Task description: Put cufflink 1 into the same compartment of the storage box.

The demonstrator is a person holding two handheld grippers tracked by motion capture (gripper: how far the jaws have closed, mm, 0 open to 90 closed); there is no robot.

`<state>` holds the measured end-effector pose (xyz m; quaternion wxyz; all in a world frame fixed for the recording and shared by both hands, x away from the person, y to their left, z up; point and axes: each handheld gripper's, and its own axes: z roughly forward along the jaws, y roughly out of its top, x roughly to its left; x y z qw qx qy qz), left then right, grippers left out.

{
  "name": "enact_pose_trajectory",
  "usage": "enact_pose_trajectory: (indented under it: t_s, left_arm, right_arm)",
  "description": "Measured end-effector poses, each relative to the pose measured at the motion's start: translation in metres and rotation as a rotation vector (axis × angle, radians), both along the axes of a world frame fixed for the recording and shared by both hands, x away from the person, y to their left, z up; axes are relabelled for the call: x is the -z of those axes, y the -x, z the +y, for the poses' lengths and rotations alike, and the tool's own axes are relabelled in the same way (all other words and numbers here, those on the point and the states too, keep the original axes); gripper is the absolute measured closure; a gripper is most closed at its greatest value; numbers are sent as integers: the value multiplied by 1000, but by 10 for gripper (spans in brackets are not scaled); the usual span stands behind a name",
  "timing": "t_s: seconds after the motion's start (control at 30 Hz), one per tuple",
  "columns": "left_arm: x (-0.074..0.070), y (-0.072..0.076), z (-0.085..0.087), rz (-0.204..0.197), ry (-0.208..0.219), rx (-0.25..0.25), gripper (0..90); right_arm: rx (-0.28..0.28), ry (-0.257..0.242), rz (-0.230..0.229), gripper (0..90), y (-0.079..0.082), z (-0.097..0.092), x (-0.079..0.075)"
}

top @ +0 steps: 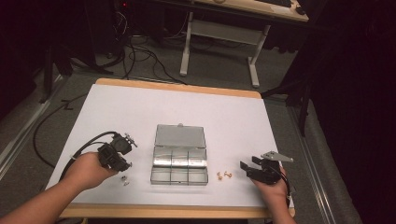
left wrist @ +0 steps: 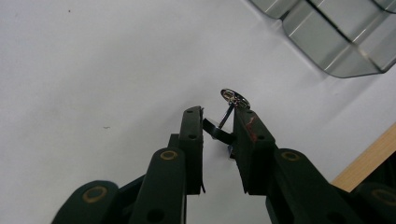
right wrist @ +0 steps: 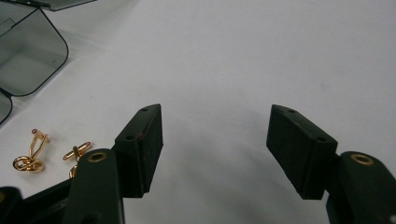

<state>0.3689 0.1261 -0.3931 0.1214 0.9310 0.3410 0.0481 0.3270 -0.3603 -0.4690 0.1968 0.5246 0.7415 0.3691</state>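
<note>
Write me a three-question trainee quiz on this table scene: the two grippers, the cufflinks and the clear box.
1. True or false: the left gripper is shut on a silver cufflink.
2. Which colour are the two cufflinks lying near the right gripper? A) gold B) silver C) black
3. Fill in: the lid of the clear compartment box is ____.

Key
1. True. In the left gripper view the cufflink's bar sits across the narrow gap between the jaws.
2. A. They rest on the white table between the box and the open right gripper.
3. Open, lying back flat behind the compartments.
</note>
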Motion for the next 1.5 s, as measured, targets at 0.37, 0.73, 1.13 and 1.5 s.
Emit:
enact_pose_trajectory:
  t_s: [0.37,0.73,1.13,1.5]
  left_arm:
    - [-15,2,-22,17,6,42,744]
    - [-28,-1,-44,23,29,75,744]
    - [-30,-3,-62,22,45,102,744]
    - [-21,-5,-82,32,46,130,744]
  right_arm:
    - [1,-2,-1,372,0,-1,0]
    - [-1,-2,4,375,0,-2,0]
    - [1,-7,2,376,1,-2,0]
    - [-2,-7,2,378,0,-3,0]
